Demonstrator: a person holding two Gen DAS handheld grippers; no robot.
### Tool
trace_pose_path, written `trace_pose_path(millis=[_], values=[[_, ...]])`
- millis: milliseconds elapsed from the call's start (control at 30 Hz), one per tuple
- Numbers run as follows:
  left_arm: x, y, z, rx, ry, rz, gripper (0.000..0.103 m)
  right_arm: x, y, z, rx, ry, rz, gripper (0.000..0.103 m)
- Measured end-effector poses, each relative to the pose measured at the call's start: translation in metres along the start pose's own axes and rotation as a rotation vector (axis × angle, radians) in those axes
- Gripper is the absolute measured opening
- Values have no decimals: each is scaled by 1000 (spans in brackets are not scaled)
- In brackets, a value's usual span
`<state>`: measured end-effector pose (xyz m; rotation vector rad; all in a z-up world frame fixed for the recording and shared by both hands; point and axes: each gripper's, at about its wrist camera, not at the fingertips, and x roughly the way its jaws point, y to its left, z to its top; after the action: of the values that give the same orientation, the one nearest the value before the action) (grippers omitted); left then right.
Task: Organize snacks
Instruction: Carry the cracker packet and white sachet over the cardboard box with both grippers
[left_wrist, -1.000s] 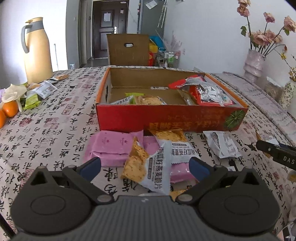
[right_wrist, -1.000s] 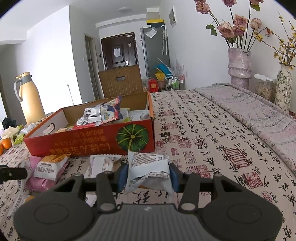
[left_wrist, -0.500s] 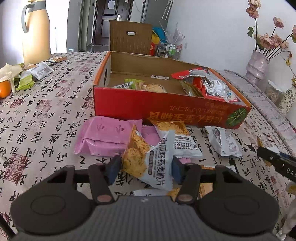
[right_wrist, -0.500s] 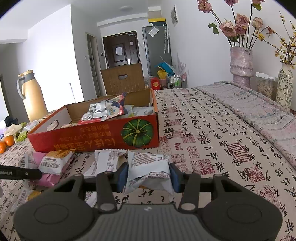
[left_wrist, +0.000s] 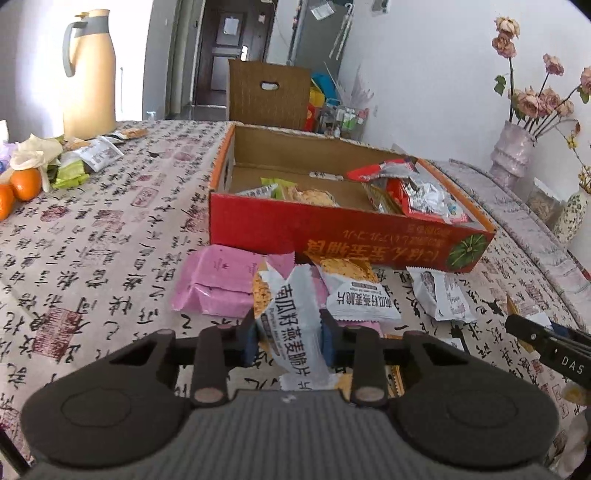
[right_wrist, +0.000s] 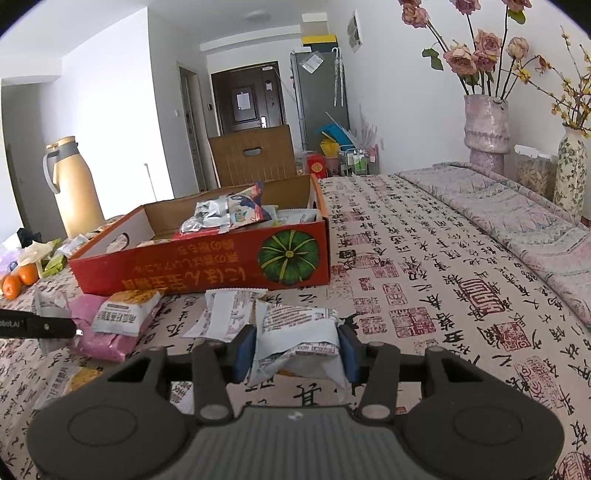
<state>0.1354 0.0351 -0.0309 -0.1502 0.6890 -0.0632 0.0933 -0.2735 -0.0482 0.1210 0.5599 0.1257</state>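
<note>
My left gripper is shut on a white and orange cracker packet, squeezed between the blue pads just above the tablecloth. Behind it lie pink packets, a second cracker packet and a white packet, all in front of the red cardboard box, which has several snacks inside. My right gripper is shut on a white snack packet, a little in front of the red box. Another white packet lies flat beside it.
A beige thermos, oranges and small wrappers sit at the table's far left. Vases with dried flowers stand at the right by the wall. The right gripper's dark finger pokes in at the left view's right edge.
The left gripper's jaws went from wide open to shut on the cracker packet, which now stands crumpled and upright between the pads. The right gripper kept still, holding its white packet.
</note>
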Motion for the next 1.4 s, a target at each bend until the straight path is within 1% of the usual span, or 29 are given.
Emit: trace_pose_path(millis=[300,500,633,1067,1200,1400], values=[[-24,-4,7,7,-76,-4,33,-12,5,4,-11,-29,7,47],[-29,-14,22,28,-122,-18,33,-13,11,18,-31,-68,15,47],[-26,-20,36,37,-149,-23,33,-6,16,32,-47,-94,20,47],[-1,-32,88,63,-220,-7,33,49,31,90,-96,-146,27,47],[13,-37,103,74,-233,2,33,72,32,108,-103,-152,19,47],[43,-38,118,67,-228,18,33,110,30,130,-97,-146,-5,47]])
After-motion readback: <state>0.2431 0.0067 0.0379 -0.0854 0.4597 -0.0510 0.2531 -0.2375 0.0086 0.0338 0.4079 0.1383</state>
